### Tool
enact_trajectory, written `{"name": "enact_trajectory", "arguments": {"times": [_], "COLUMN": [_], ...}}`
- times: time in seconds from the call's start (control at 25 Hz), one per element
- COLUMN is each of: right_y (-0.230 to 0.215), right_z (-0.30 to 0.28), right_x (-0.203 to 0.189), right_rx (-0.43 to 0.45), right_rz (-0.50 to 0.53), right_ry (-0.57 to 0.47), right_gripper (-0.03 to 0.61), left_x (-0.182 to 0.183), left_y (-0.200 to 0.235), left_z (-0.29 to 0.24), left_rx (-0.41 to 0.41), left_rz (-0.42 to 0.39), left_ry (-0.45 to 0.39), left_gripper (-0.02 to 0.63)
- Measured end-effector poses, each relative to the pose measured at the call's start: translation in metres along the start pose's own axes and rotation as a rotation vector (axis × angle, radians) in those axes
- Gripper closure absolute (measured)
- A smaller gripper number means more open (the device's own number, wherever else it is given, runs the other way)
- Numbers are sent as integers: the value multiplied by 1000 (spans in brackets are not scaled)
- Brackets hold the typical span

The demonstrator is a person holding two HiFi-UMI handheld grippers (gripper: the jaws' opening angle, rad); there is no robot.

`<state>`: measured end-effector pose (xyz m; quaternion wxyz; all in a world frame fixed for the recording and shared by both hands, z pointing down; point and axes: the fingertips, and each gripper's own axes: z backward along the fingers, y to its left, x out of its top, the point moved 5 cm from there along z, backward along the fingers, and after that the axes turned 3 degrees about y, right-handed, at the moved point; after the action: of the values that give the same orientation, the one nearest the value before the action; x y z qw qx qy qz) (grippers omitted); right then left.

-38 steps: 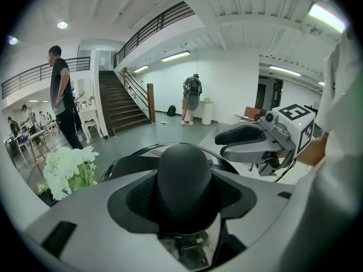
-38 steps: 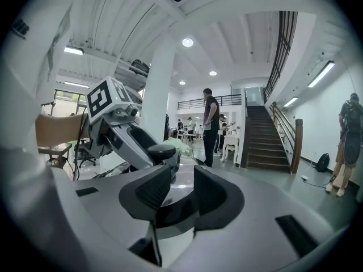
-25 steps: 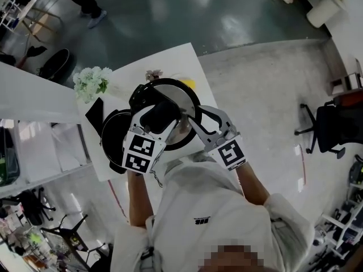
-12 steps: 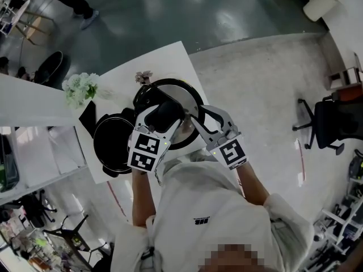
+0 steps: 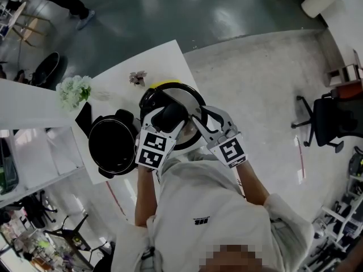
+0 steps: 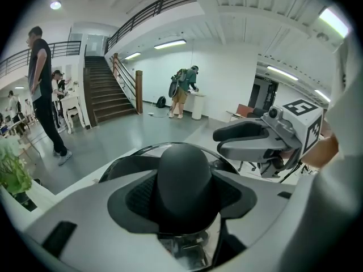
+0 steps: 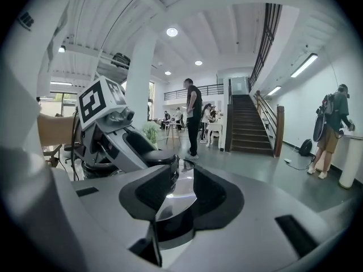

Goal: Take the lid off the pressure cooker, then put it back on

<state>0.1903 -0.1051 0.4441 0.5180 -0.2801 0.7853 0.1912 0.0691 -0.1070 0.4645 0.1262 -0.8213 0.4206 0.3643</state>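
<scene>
I'm holding lid [image 5: 182, 98] in both claws: left claw [image 5: 165, 115] clamping black knob [image 6: 184, 180], right claw [image 5: 197, 122] pinching shiny rim [image 7: 177, 194]. Lid hanging at worktop [image 5: 161, 61] right edge. Open cooker pot [image 5: 112, 146] sitting leftward, left claw nearer.

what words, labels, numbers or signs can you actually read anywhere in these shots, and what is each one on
No text is legible in any view.
Shirt logo, a small dark mark on the person's white top: too small to read.
Left marker cube and right marker cube: black-and-white square patterns only, no letters or digits.
</scene>
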Motion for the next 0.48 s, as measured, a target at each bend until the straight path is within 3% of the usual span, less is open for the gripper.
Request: {"name": "enact_trajectory", "arguments": {"times": [0.48], "right_y": [-2], "right_z": [-6], "right_x": [-50], "right_rx": [11], "right_rz": [-46], "right_ry": [96], "right_gripper": [451], "left_x": [-41], "left_y": [-11], "left_z": [-41], "left_rx": [16], "left_rz": [3], "left_ry": [31], "left_gripper": [325]}}
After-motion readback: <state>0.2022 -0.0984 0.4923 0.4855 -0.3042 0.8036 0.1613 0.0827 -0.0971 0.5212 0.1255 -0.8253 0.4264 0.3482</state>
